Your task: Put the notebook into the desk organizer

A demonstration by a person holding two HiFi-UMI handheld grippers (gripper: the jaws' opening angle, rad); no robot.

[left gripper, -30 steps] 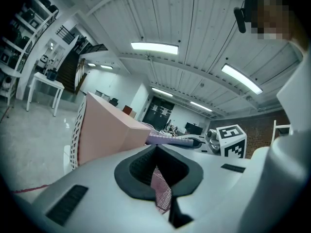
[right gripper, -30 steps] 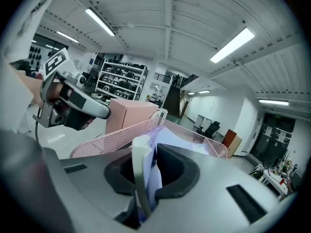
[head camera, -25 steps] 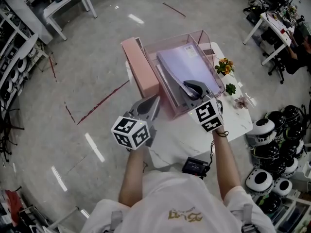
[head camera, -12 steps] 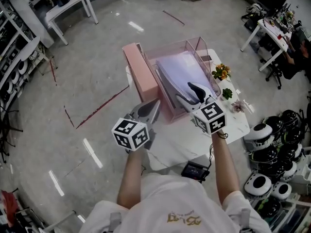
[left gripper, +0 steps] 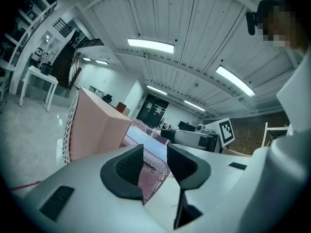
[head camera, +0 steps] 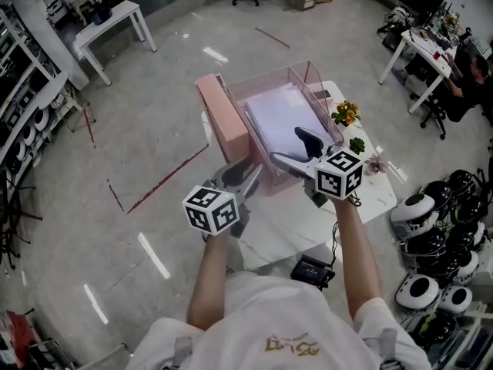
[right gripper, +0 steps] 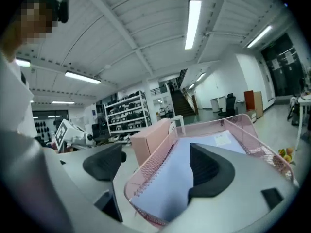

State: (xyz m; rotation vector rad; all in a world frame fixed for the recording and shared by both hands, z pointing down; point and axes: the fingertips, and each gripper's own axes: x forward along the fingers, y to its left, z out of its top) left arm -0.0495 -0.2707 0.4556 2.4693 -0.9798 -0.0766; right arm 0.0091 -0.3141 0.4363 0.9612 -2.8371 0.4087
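Release step, task prob. all but done: notebook [head camera: 286,118] flat inside pink mesh desk organizer [head camera: 308,72] on white surface [head camera: 370,191]. Opening jaws of R hand-held gripper [head camera: 291,146], pads off the cover, notebook at its 12 o'clock. Likewise opening L hand-held gripper [head camera: 243,177], empty, at organizer's 8 o'clock. Next, likely: backing both clear w/o snagging the mesh.

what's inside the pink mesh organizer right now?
The lavender notebook lies inside the organizer, its spiral edge toward the pink box. Anything beneath the notebook is covered and cannot be seen.
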